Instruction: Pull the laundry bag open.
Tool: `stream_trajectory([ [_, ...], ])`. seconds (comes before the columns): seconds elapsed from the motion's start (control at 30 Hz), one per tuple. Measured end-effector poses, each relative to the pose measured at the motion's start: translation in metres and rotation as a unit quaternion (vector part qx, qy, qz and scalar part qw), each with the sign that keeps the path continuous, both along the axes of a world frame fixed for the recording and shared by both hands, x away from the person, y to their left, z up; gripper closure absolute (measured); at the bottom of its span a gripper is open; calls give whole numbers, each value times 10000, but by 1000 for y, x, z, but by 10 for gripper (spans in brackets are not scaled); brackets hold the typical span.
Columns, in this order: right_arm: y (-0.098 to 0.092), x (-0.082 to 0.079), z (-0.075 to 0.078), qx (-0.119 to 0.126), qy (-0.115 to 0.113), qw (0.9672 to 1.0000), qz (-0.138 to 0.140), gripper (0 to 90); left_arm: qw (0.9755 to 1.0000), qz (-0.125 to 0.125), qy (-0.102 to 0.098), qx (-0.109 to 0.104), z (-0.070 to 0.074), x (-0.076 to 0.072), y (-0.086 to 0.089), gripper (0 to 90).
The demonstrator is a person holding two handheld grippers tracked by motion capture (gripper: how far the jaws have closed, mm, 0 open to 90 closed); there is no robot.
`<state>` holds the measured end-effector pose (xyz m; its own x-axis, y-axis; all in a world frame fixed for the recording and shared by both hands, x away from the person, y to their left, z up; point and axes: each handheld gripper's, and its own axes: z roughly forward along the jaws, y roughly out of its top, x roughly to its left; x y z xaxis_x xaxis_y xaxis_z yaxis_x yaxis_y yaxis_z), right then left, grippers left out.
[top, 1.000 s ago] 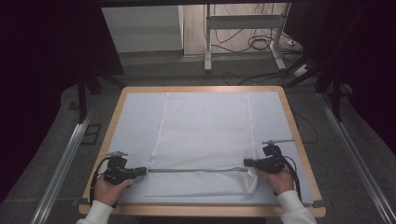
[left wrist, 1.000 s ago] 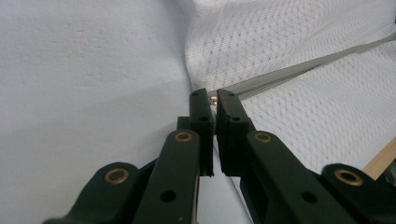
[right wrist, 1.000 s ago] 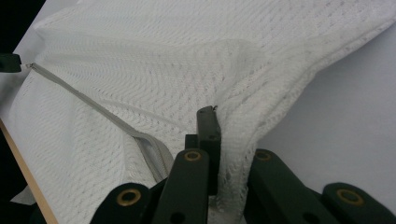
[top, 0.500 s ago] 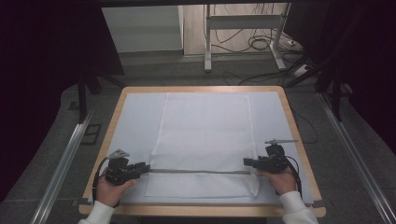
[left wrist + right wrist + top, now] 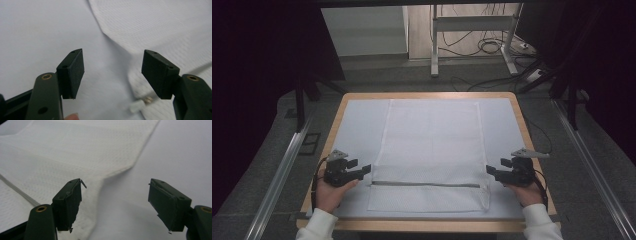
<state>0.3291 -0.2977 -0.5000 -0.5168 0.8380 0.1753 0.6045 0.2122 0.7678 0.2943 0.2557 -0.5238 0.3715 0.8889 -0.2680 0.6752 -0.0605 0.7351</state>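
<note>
A white mesh cloth bag (image 5: pixel 432 145) lies flat in the middle of the white-covered table (image 5: pixel 427 226), with a grey zipper (image 5: pixel 427 184) running across near its front edge. My left gripper (image 5: pixel 366 170) rests just off the bag's left edge at the zipper's end. Its jaws have just been opening and are open (image 5: pixel 113 72), gripping nothing, with the bag's edge (image 5: pixel 162 32) and the zipper pull (image 5: pixel 140 105) on the table beyond them. My right gripper (image 5: pixel 490 172) sits just off the bag's right edge. Its jaws have also just been opening and are open (image 5: pixel 116 205) over the bag's border (image 5: pixel 75 157).
Bare white table cover (image 5: pixel 357 130) flanks the bag on both sides. Metal rails (image 5: pixel 277 180) run along the floor left and right of the table. A desk frame (image 5: pixel 472 30) and loose cables (image 5: pixel 492 47) stand beyond the far edge.
Both grippers were shut on the bag's ends at the zipper. They have since opened, let go and drawn outward, and the bag now lies flat.
</note>
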Motion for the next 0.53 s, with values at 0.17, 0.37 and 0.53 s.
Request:
stream_trajectory([
  [0.17,-5,0,-2,-27,-23,10000,-73,256,9999,-76,-70,34,-1,1,-2,308],
  [0.37,-4,-1,-1,24,-95,9999,-56,245,10000,31,-40,69,-2,1,-1,293],
  [0.53,-1,-1,0,-37,-157,9999,-12,216,9998,44,-55,164,-4,3,-2,247],
])
